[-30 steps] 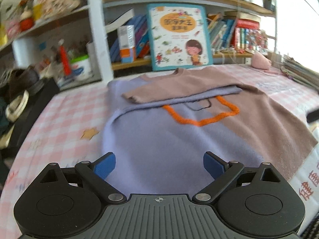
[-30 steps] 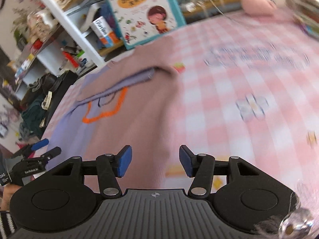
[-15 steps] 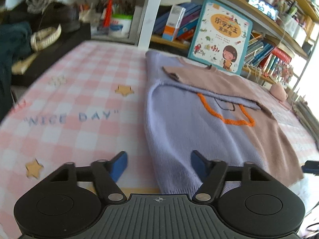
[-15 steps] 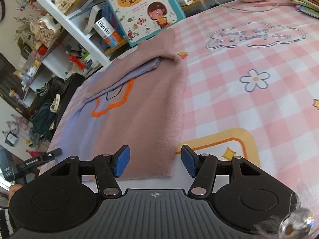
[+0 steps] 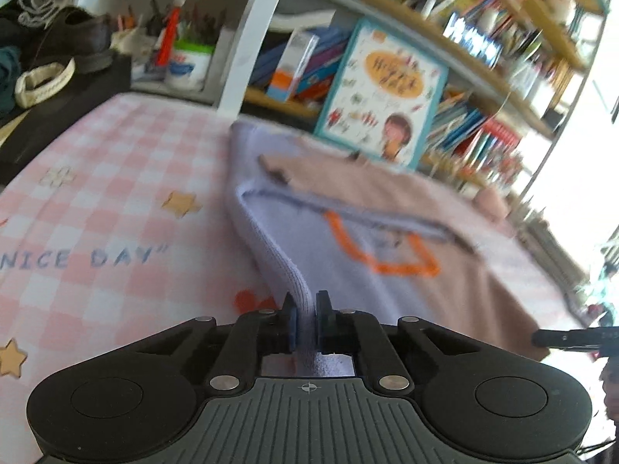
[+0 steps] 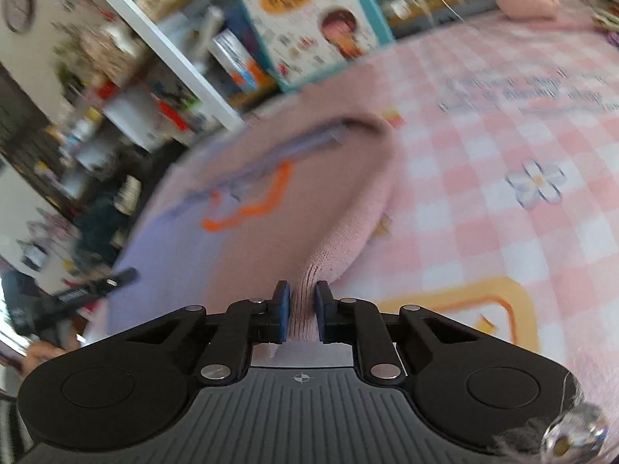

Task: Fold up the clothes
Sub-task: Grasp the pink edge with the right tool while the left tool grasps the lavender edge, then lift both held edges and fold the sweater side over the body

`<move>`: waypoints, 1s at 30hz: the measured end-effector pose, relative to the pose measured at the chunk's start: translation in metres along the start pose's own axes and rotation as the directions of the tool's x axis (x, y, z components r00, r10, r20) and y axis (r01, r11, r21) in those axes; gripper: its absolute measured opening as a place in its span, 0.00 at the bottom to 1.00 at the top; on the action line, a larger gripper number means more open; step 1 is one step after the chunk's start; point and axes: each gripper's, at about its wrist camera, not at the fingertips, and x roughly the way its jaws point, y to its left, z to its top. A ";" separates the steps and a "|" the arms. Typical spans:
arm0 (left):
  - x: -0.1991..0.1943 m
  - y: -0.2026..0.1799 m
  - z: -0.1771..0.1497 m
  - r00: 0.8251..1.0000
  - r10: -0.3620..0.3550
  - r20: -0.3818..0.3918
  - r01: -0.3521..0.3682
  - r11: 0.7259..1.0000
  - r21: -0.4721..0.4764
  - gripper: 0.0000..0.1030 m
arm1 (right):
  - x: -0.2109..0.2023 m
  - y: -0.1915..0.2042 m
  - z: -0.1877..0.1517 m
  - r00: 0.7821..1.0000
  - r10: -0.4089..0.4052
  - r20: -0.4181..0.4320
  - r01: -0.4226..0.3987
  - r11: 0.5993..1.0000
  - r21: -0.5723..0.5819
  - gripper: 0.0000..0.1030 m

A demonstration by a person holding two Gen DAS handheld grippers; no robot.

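On the sweater (image 5: pixel 406 294), near hem corners: left gripper (image 5: pixel 305 309) clamped on lilac side, right gripper (image 6: pixel 301 305) closing on pink side.

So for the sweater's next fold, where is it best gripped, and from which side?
Probably at the two near hem corners, approached from the near edge. The sweater lies flat with its sleeves already folded across. The left gripper pinches the lilac corner; the right gripper, its jaws closing, pinches the pink corner.
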 end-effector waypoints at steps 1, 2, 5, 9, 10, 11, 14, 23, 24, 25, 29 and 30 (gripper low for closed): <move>0.000 -0.001 0.001 1.000 -0.012 0.002 0.012 1.000 -0.005 0.08 | -0.002 0.002 0.002 1.000 0.022 0.016 -0.022 1.000 0.006 0.12; 0.002 0.001 0.000 1.000 -0.012 -0.008 0.012 1.000 -0.014 0.08 | -0.004 0.003 0.003 0.999 0.036 0.028 -0.036 0.999 0.011 0.12; 0.007 0.010 -0.005 0.998 0.009 -0.061 -0.011 0.999 -0.036 0.10 | -0.002 0.000 0.002 1.000 0.010 0.008 -0.011 1.000 0.019 0.12; 0.006 0.024 -0.013 0.993 -0.011 -0.117 -0.001 0.995 -0.105 0.24 | 0.002 -0.014 -0.003 1.000 -0.001 -0.026 0.004 0.996 0.092 0.20; 0.006 0.027 -0.014 0.992 -0.021 -0.125 0.006 0.993 -0.121 0.30 | 0.003 -0.017 -0.003 1.000 0.009 -0.027 -0.006 0.994 0.110 0.28; 0.005 0.029 -0.016 0.991 -0.032 -0.129 0.014 0.990 -0.137 0.31 | 0.004 -0.020 -0.004 0.999 0.020 -0.028 -0.016 0.992 0.127 0.31; 0.005 0.032 -0.017 0.991 -0.051 -0.123 0.030 0.986 -0.163 0.32 | 0.010 -0.024 -0.004 0.998 0.048 -0.040 -0.041 0.987 0.154 0.40; 0.015 0.039 -0.015 0.995 -0.047 -0.088 0.030 0.981 -0.193 0.07 | 0.029 -0.022 0.002 0.998 0.022 -0.061 -0.014 0.992 0.124 0.15; 0.014 0.037 -0.014 0.996 -0.042 -0.081 0.026 0.983 -0.183 0.07 | 0.026 -0.019 0.003 0.999 0.023 -0.048 -0.017 0.994 0.110 0.12; 0.013 0.035 -0.013 0.997 -0.038 -0.073 0.025 0.985 -0.171 0.07 | 0.023 -0.017 0.003 0.999 0.024 -0.035 -0.021 0.995 0.096 0.11; 0.007 0.035 -0.012 0.997 -0.046 -0.063 0.036 0.987 -0.160 0.07 | -0.001 -0.011 0.003 0.999 0.029 0.040 -0.032 0.997 0.067 0.11; 0.007 0.036 -0.012 0.996 -0.052 -0.072 0.040 0.986 -0.164 0.07 | -0.006 -0.011 0.002 0.998 0.027 0.049 -0.030 0.997 0.070 0.11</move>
